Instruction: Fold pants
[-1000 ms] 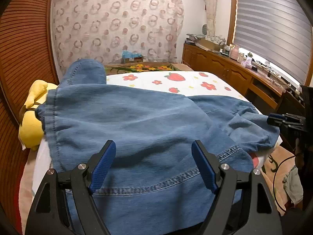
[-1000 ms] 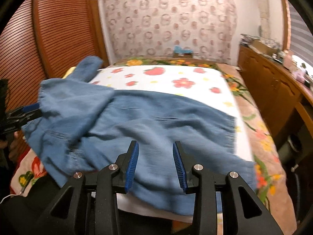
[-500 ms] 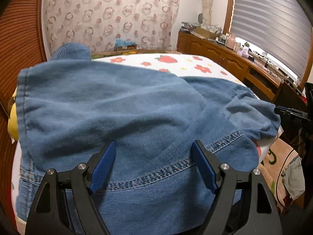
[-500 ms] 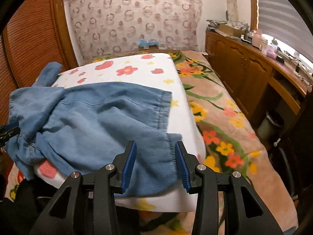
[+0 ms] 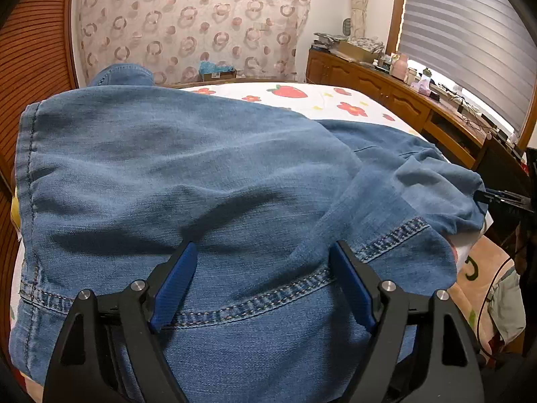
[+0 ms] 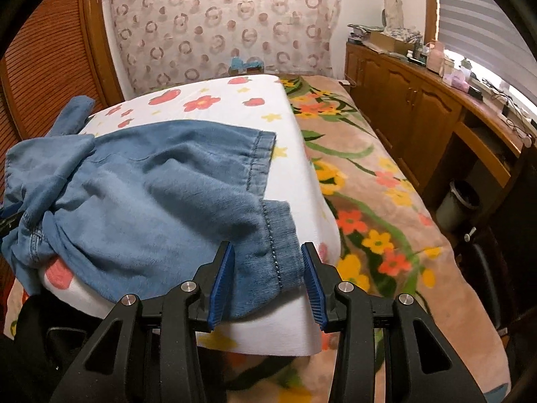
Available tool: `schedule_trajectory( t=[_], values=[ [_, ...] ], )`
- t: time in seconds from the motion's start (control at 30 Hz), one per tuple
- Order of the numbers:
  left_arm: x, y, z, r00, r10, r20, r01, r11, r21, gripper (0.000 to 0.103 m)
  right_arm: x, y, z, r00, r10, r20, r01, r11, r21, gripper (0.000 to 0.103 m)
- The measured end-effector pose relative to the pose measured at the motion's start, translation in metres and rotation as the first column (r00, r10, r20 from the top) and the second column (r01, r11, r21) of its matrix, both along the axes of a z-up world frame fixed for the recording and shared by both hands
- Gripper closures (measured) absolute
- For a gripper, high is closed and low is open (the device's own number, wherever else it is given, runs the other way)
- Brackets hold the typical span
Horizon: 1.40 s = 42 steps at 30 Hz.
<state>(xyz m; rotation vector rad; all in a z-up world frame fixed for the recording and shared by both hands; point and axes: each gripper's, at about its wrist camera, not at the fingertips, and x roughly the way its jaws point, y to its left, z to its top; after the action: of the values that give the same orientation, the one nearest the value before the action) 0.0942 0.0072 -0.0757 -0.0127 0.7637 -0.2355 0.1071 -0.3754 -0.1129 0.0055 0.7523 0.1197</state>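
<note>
Blue denim pants (image 5: 188, 174) lie rumpled across a white flower-print pad (image 6: 295, 174) on the bed. My left gripper (image 5: 263, 245) hovers low over a stitched seam near the pants' wide end, jaws wide open and nothing pinched. In the right wrist view the two leg hems (image 6: 265, 154) lie near the pad's right edge. The right gripper (image 6: 267, 245) stands half open around the nearer hem (image 6: 280, 235), its pads clear of the cloth. The right gripper's tip (image 5: 503, 198) shows at the far right of the left wrist view, beside bunched denim.
A floral blanket (image 6: 369, 201) covers the bed to the right of the pad. Wooden cabinets (image 6: 419, 114) with clutter on top line the right wall, and a grey bin (image 6: 459, 201) stands below. Slatted wooden doors (image 6: 50, 60) are on the left. A yellow plush (image 5: 14, 208) peeks out beside the denim.
The left gripper sank closer to the denim, which now hides most of the yellow plush. The right gripper swung right from the pants' middle to the near leg hem.
</note>
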Motion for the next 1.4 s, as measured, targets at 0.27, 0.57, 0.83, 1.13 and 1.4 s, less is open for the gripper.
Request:
schedule_trajectory(
  t=[0.27,0.57,0.83,1.13,1.4],
  values=[
    [0.0,0.0,0.0,1.0,0.001,-0.001,-0.001,1.0,-0.007,0.021,-0.001,-0.003,-0.002,0.999,0.035,0.004,-0.035,0.999,0.006,0.084],
    [-0.009,0.007,0.019,1.0,0.018,0.023,-0.017,0.999,-0.042,0.021,-0.011,-0.002,0.052,0.983,0.1,0.157,-0.115,0.989,0.091,0.089],
    [-0.025,0.023,0.044,0.996,0.044,0.084,-0.041,0.998,-0.039,0.021,-0.005,0.043,0.132,0.917,0.249,0.313,-0.277,0.96,0.049,0.091],
    [-0.05,0.063,0.063,0.984,0.107,0.139,-0.101,0.994,-0.049,0.021,0.0,0.158,0.193,0.755,0.528,0.389,-0.556,0.83,-0.049,0.091],
    [-0.062,0.092,0.063,0.977,0.159,0.143,-0.152,0.987,-0.053,0.021,0.026,0.22,0.183,0.679,0.668,0.303,-0.689,0.723,-0.05,0.091]
  ],
)
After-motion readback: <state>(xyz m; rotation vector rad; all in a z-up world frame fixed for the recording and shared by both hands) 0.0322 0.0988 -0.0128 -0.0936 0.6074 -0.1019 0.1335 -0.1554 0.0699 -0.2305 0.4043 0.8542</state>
